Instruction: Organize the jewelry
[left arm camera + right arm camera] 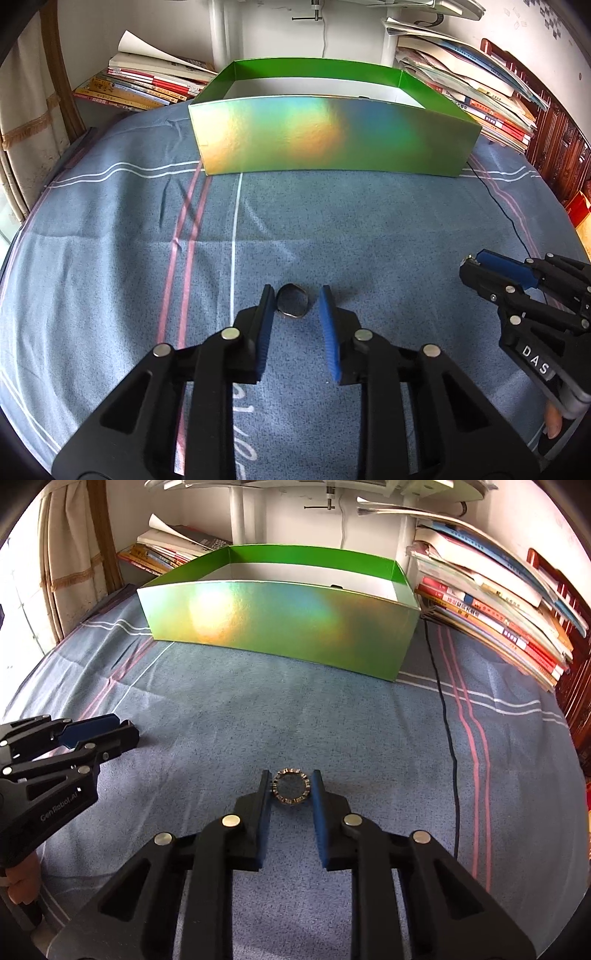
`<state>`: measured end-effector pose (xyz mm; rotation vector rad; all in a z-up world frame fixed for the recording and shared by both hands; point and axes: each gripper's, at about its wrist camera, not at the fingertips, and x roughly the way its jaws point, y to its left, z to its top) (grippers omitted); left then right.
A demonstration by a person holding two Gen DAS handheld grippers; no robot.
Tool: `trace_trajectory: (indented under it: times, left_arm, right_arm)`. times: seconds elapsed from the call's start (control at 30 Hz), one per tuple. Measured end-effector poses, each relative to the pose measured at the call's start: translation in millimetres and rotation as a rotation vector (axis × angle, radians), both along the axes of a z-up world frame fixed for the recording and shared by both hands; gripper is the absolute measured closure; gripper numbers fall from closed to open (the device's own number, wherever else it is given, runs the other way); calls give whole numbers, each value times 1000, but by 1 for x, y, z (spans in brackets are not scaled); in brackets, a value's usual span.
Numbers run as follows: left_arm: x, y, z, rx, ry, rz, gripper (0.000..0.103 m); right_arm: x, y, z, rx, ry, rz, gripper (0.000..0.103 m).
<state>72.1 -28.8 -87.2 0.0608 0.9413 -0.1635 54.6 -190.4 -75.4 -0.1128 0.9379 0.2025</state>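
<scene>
The left hand-held gripper [297, 301] stands low over the blue striped cloth [110, 240], its blue pads spread around a dark plain metal ring [292, 305] that touches the left pad while the right pad stands just clear. The right hand-held gripper [290, 784] brackets a silver studded ring [291, 787], its pads right against both sides; whether they press, I cannot tell. At twelve o'clock, well beyond both rings, sits an open green iridescent cardboard box [332, 136]. Stacked books [491, 107] lie at two o'clock behind it.
</scene>
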Motion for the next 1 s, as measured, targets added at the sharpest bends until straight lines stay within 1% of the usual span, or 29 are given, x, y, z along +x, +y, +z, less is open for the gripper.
trace_trajectory:
  times: [0.07,0.13,0.33,0.53,0.73,1.0]
  left_arm:
    - [0,0,0,0,0,5,83]
    - [-1,0,0,-6,3,9,83]
    - [-6,7,5,-13,-2,28,84]
    - [-9,13,10,-30,-14,29,84]
    - [-11,18,18,-57,-24,21,84]
    - [-13,17,24,-54,-37,14,83]
  right_arm:
    - [0,0,1,4,4,-2,82]
    - [0,-1,1,4,12,-7,82]
    - [-1,-5,16,11,-26,-30,82]
    - [1,-3,12,10,-8,-39,82]
    - [-1,-4,17,14,-27,-40,82]
    - [0,-7,15,20,-14,-47,82]
